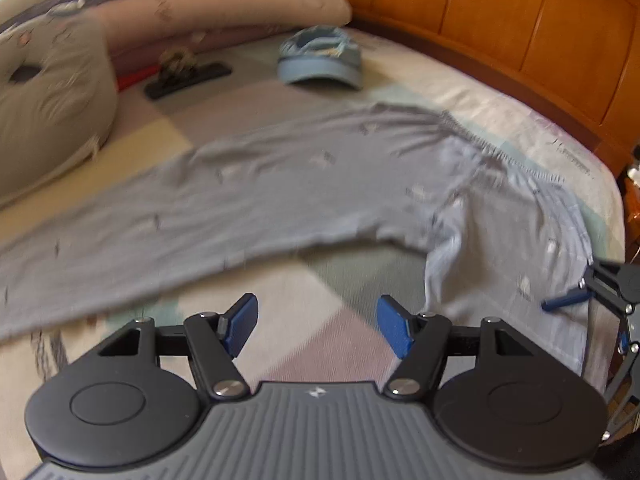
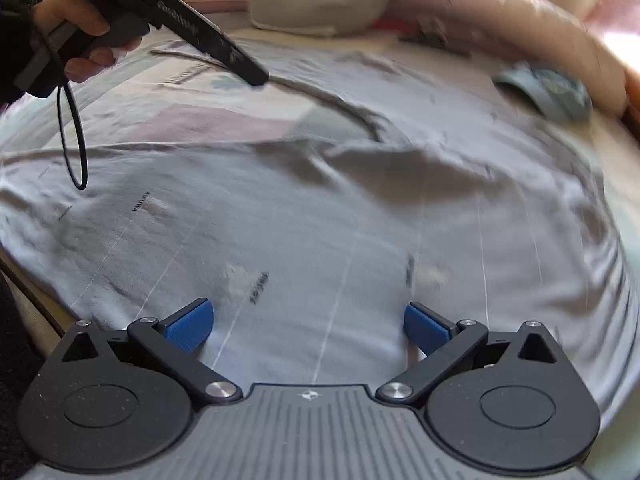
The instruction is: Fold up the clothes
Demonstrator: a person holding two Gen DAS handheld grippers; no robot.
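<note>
Patchwork bed (image 1: 320, 344), grey trousers (image 1: 280, 184) spread flat, seemingly a cap (image 1: 320, 60) beyond, both grippers' fingers (image 1: 240, 324) released.

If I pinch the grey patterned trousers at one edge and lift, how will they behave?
The grey patterned trousers look like thin, soft knit and already lie wrinkled, so they will probably droop and drag. Likely light. The gathered waistband may bunch; the patchwork bedcover could grip them.

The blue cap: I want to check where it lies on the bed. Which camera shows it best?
The left wrist view: the blue cap sits fairly clear on the bed sheet, beyond the grey trousers. The right wrist view shows it only as a blurred patch near the right edge.
</note>
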